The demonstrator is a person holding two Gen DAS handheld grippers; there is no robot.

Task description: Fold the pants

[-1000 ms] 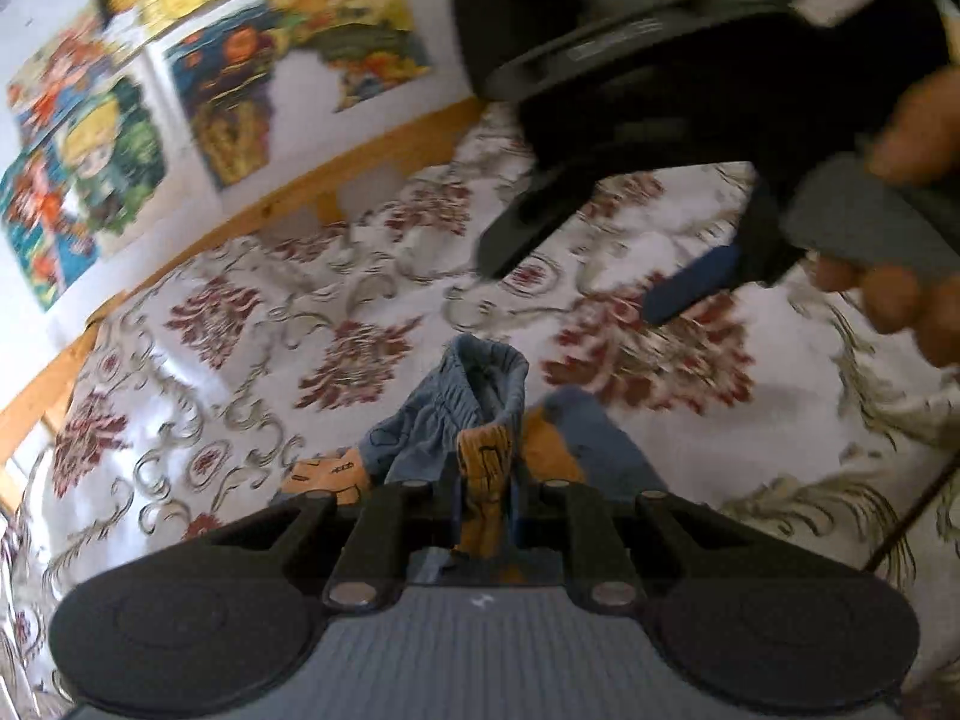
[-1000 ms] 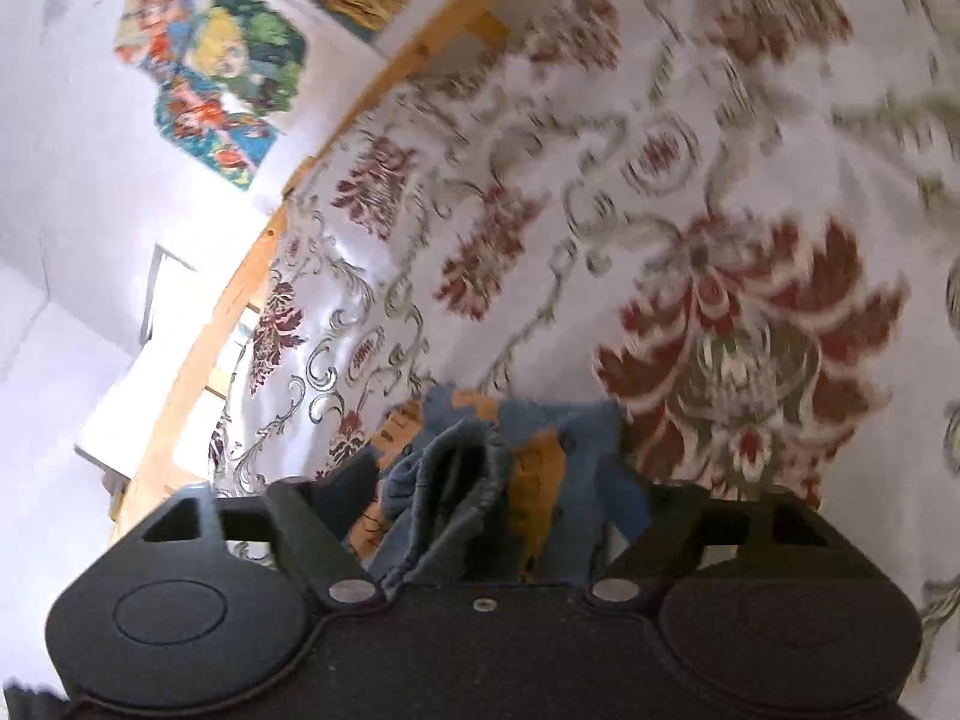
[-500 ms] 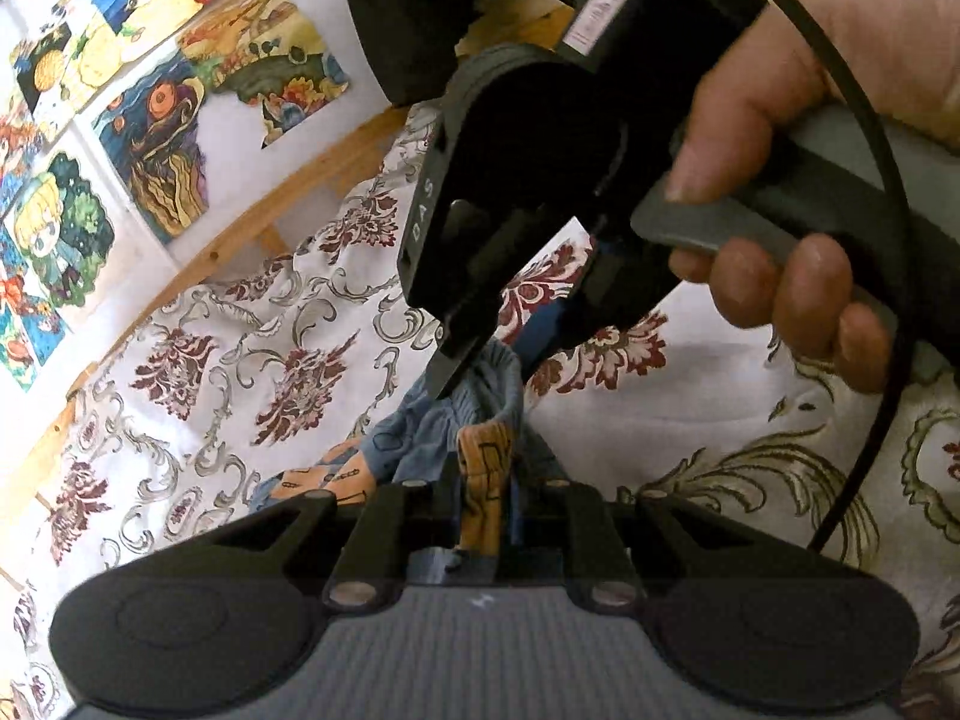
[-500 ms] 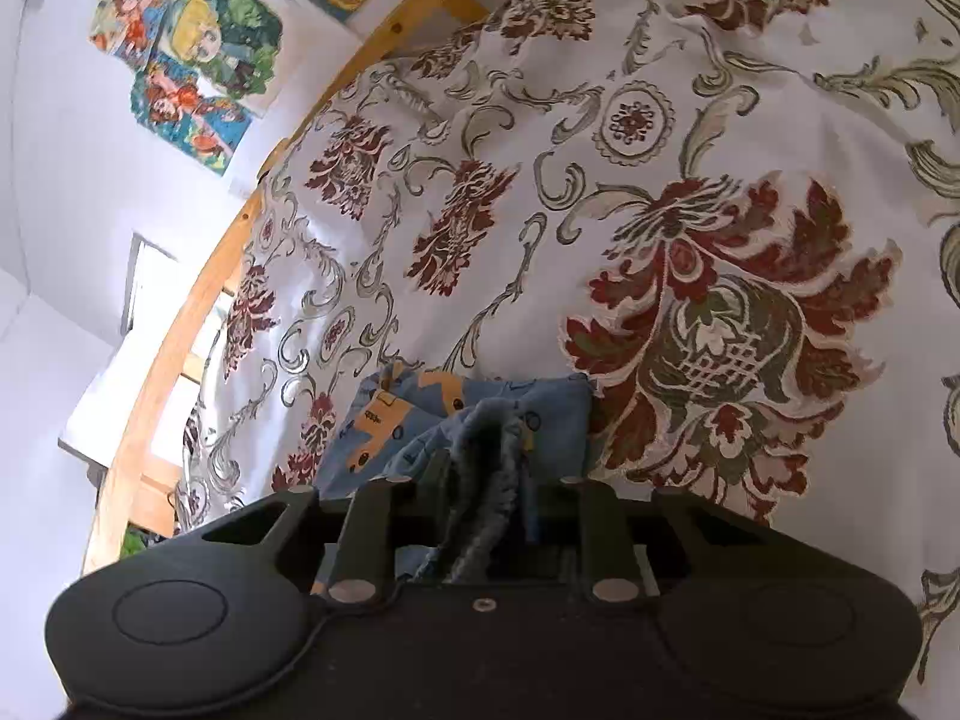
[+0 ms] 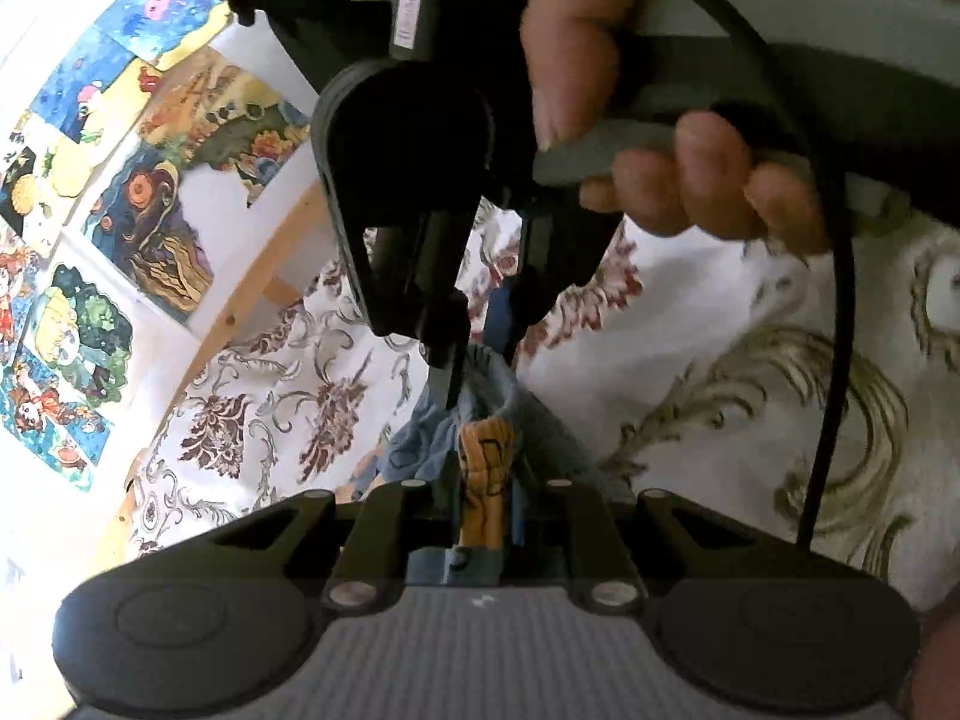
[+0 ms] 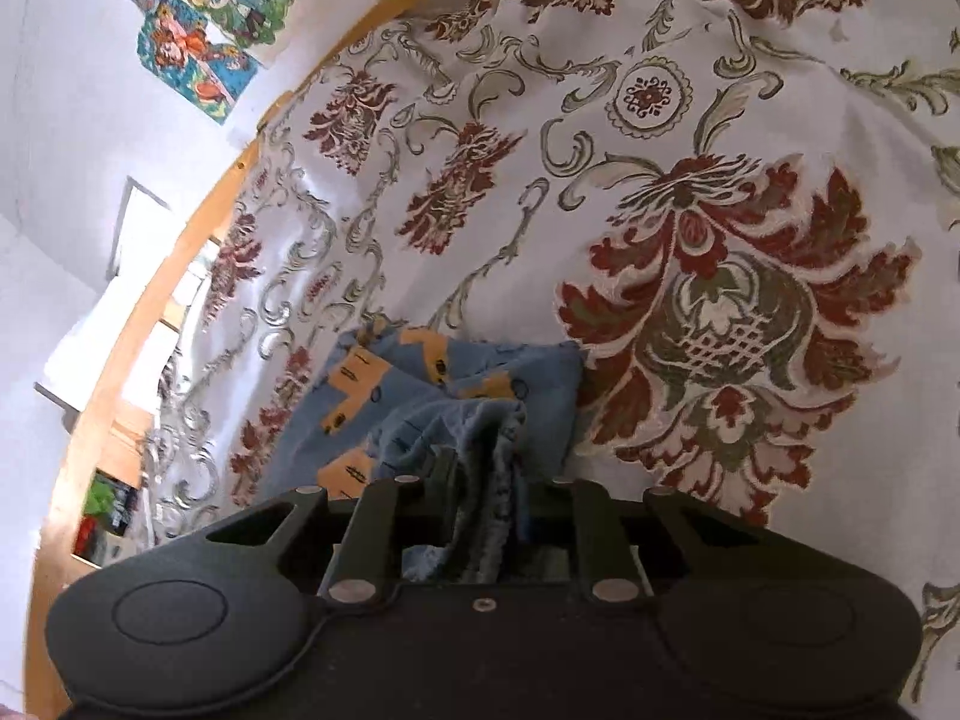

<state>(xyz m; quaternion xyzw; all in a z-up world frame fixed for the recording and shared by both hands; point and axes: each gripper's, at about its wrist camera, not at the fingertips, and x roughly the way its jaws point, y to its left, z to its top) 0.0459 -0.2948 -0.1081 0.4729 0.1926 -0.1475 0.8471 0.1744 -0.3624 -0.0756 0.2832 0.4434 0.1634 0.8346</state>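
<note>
The pants [image 6: 420, 396] are small, blue with orange vehicle prints, lying bunched on the floral bedspread [image 6: 720, 300]. My right gripper [image 6: 483, 480] is shut on a gathered blue fold of them. My left gripper [image 5: 486, 480] is shut on an orange-printed part of the pants [image 5: 486, 456]. In the left wrist view the right gripper [image 5: 480, 360] comes down from above, held by a hand [image 5: 660, 120], its tips pinching the cloth just beyond my left fingertips. Both grippers hold the same bunch, close together.
The bedspread covers a bed with a wooden rail [image 6: 180, 252] along its far edge. Colourful pictures [image 5: 108, 192] hang on the white wall behind. A black cable [image 5: 834, 300] hangs from the right gripper. Shelves and small items [image 6: 108, 504] lie past the rail.
The right gripper moved in from the upper right to close above the left gripper. Its jaws narrowed on the blue fold. More of the pants lies spread on the bed.
</note>
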